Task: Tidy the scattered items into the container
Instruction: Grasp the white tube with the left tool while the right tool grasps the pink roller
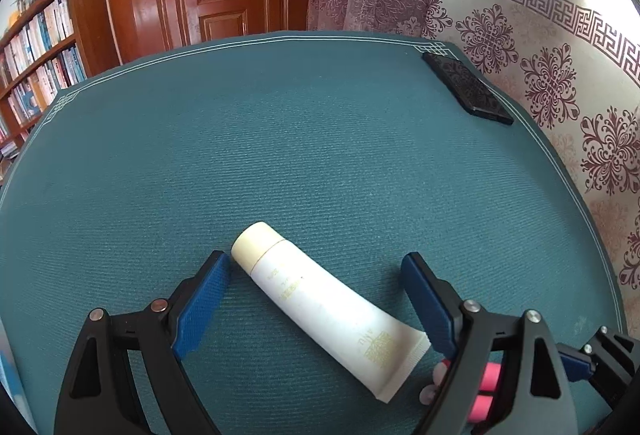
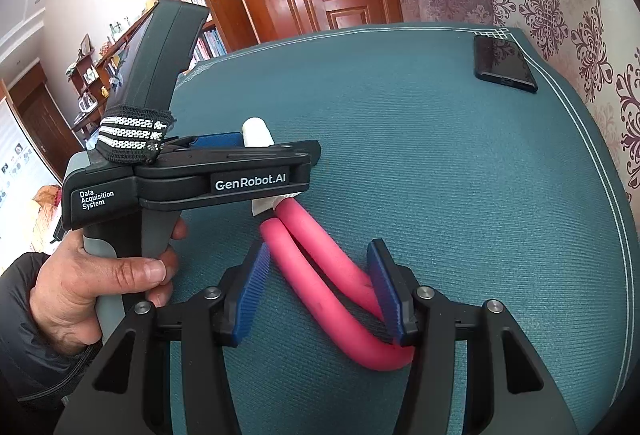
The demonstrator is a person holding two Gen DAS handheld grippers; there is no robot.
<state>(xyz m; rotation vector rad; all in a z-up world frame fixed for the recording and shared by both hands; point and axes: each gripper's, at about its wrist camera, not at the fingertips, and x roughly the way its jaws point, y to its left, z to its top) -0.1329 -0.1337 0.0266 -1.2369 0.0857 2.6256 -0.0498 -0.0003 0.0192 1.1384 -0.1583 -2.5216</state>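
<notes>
one white tube [image 1: 320,299] lies on the teal mat [image 1: 280,155] between the spread fingers of the left gripper [image 1: 316,267], long axis diagonal, cap far-left, crimped end near-right. only the right view shows one folded pink foam stick [image 2: 328,283] whole between the right gripper's [image 2: 320,259] parted fingers, fold nearest the camera, plus the person's left hand [image 2: 100,287]. one black phone [image 1: 468,87] lies at the far-right corner.
</notes>
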